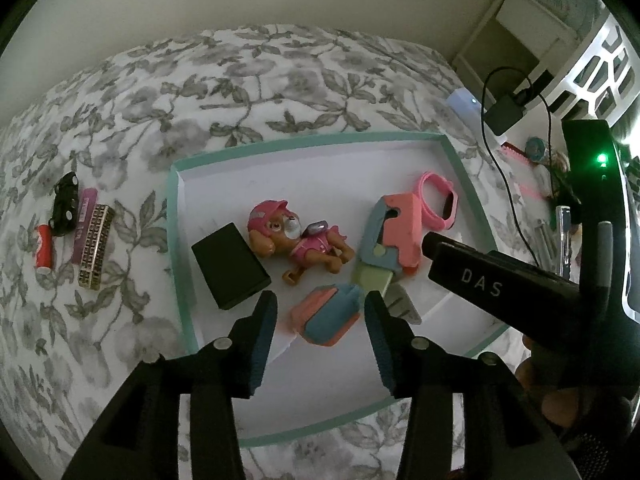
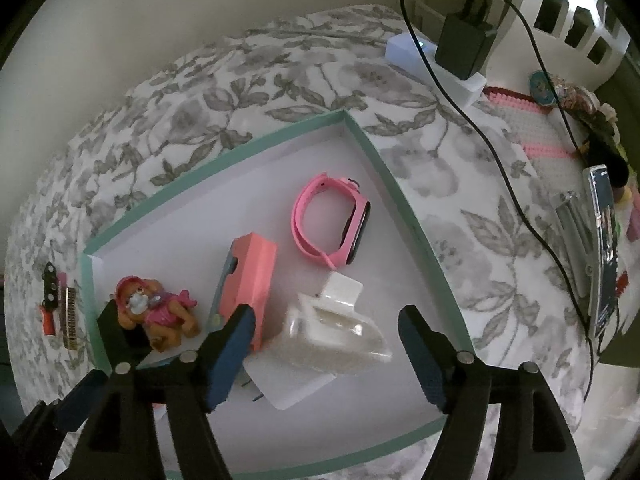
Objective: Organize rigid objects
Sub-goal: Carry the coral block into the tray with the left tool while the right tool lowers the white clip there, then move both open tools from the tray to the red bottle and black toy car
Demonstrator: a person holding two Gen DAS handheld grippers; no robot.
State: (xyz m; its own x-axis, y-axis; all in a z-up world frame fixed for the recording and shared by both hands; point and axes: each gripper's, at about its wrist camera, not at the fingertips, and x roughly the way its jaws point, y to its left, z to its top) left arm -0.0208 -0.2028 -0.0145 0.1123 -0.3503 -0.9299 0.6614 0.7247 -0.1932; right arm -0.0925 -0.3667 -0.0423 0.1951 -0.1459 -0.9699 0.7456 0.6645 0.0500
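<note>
A white tray with a teal rim lies on a flowered bedspread. It holds a black box, a pink pup figure, a pink, blue and green folding toy and a pink watch. My left gripper is open and straddles a small pink and blue block without touching it. In the right wrist view my right gripper is open around a white plug adapter resting on the tray floor, with gaps on both sides. The watch lies beyond it.
Left of the tray lie a red tube, a black toy car, a purple item and a patterned clip. On the right are a black charger with its cable, a white power strip, pens and a white basket.
</note>
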